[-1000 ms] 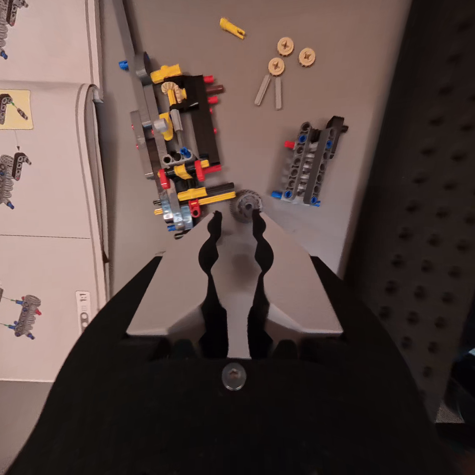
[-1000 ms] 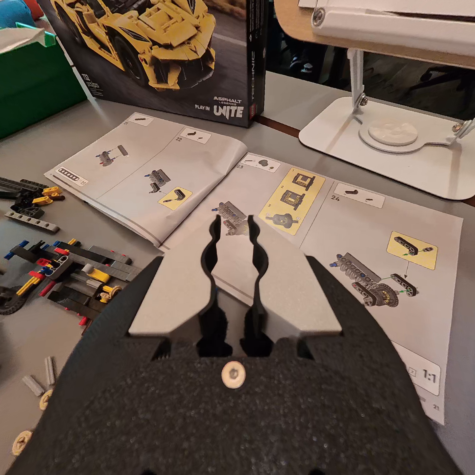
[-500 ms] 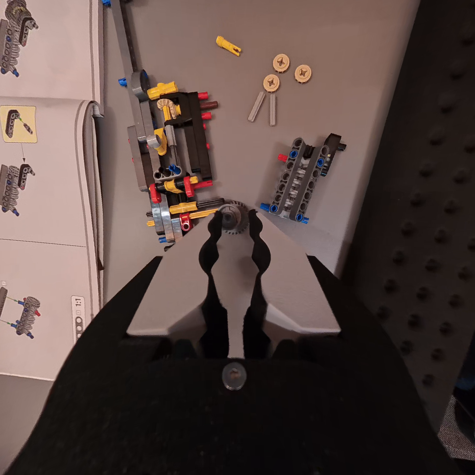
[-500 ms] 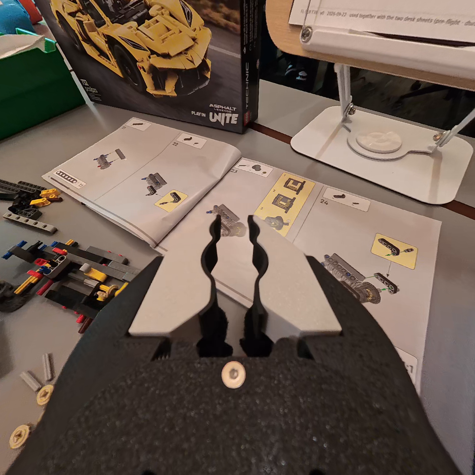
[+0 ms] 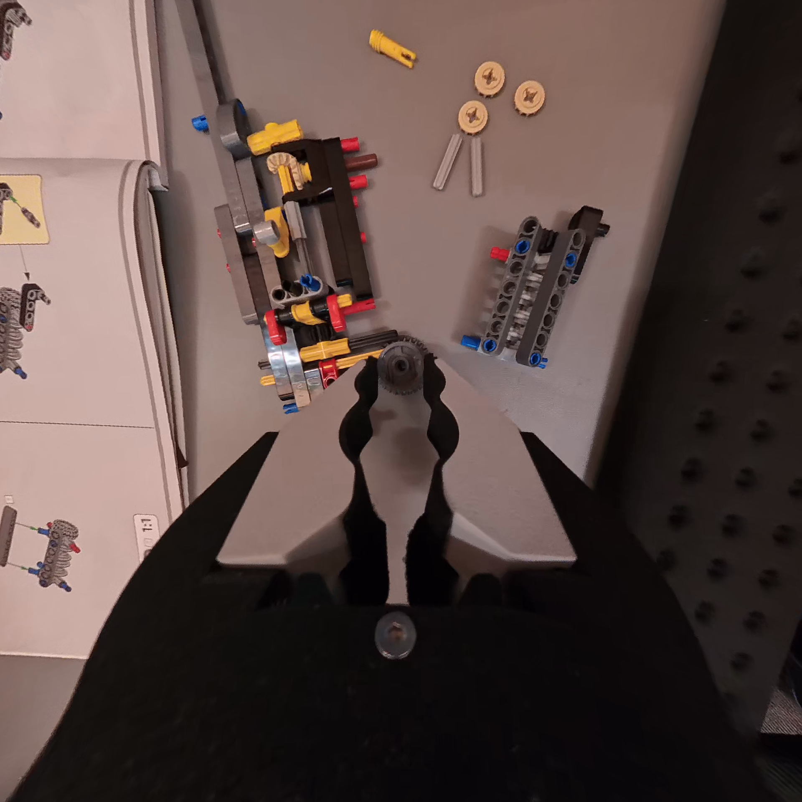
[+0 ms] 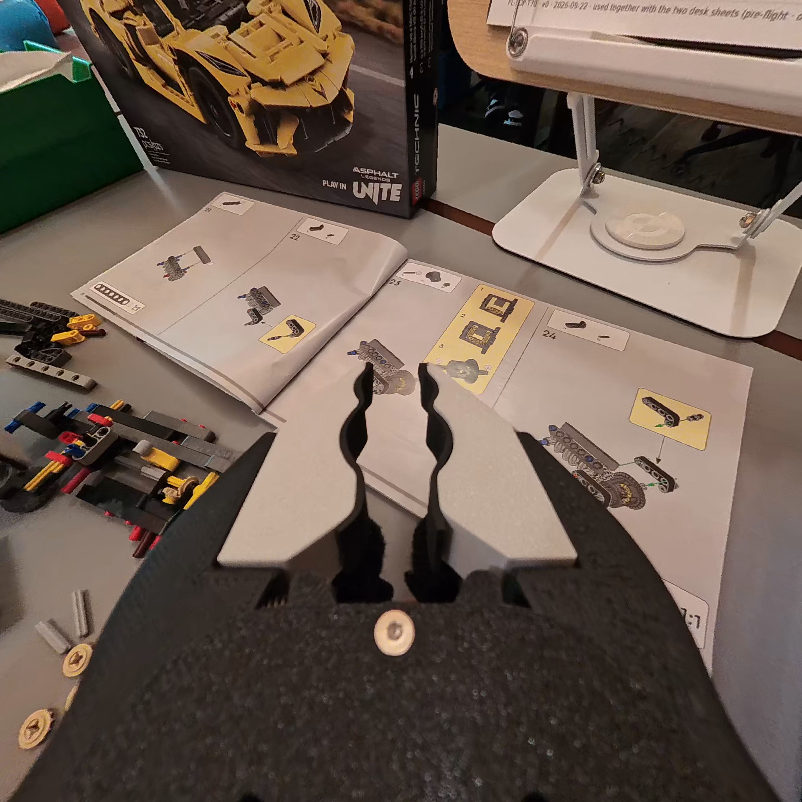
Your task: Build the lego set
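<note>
– Left gripper (image 5: 399, 369)?
– Fingers close around a dark gear (image 5: 399, 363) at their tips – on the table (image 5: 542, 412), beside the half-built frame (image 5: 299, 243).
– Right gripper (image 6: 392, 369)?
– Narrow gap, empty – above the open booklet (image 6: 564, 390).

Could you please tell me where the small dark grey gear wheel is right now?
In the left wrist view, the small dark grey gear wheel sits between the left gripper's fingertips, just right of the multicoloured chassis assembly.
</note>
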### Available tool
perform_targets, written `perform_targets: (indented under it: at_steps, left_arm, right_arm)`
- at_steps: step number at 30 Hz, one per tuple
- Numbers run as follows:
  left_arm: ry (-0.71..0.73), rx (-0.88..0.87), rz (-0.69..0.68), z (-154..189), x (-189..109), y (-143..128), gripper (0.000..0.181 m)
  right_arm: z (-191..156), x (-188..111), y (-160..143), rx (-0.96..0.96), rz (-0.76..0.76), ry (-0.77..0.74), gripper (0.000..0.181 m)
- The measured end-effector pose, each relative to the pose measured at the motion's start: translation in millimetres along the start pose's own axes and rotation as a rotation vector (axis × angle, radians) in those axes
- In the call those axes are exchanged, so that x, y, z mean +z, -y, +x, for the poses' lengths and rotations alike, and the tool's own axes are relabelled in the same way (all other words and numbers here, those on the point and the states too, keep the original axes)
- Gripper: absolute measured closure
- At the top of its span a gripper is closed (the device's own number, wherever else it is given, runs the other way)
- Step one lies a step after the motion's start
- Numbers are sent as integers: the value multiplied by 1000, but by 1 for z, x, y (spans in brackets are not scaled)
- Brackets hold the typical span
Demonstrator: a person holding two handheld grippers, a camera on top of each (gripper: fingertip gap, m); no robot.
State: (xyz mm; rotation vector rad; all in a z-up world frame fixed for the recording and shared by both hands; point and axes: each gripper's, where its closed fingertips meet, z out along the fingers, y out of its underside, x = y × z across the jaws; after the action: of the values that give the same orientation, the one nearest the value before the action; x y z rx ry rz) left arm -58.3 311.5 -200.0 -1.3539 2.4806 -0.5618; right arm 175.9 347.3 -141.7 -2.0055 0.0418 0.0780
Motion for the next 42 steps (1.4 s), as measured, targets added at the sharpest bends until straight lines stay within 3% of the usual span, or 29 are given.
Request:
perform_targets:
  at_steps: [4,6,9,12,15,18,22,26,31,37,42]
  left_arm:
    - [-45,10,94,-3,-19,5,162]
    - [-91,-8,199,-14,-38,16,162]
    - [-219,-24,400,-29,-76,44,162]
    - [-402,-15,530,-31,-108,65,162]
    - [-519,55,636,-29,-123,82,162]
    - [-615,131,758,-26,-135,100,162]
    - [-660,227,873,-24,-145,121,162]
    - [-733,315,922,-15,-148,122,162]
    - [-864,358,903,1,-145,115,162]
    - [-1029,369,885,13,-147,112,162]
    - [-1074,415,840,24,-147,107,162]
  right_arm:
    - [-15,0,5,1,18,68,161]
    - [-53,-4,12,13,50,270,161]
    - [-128,-26,15,56,50,708,157]
    - [-164,-38,20,33,81,858,157]
    - [-180,-41,18,37,71,930,156]
    - [-196,-61,40,173,162,1119,152]
    - [-200,-77,58,258,242,1237,148]
    - [-195,-102,76,364,322,1373,148]
    - [-207,-91,60,329,208,1355,147]
    - [-222,-104,58,360,172,1503,163]
    - [-223,-112,62,435,159,1596,163]
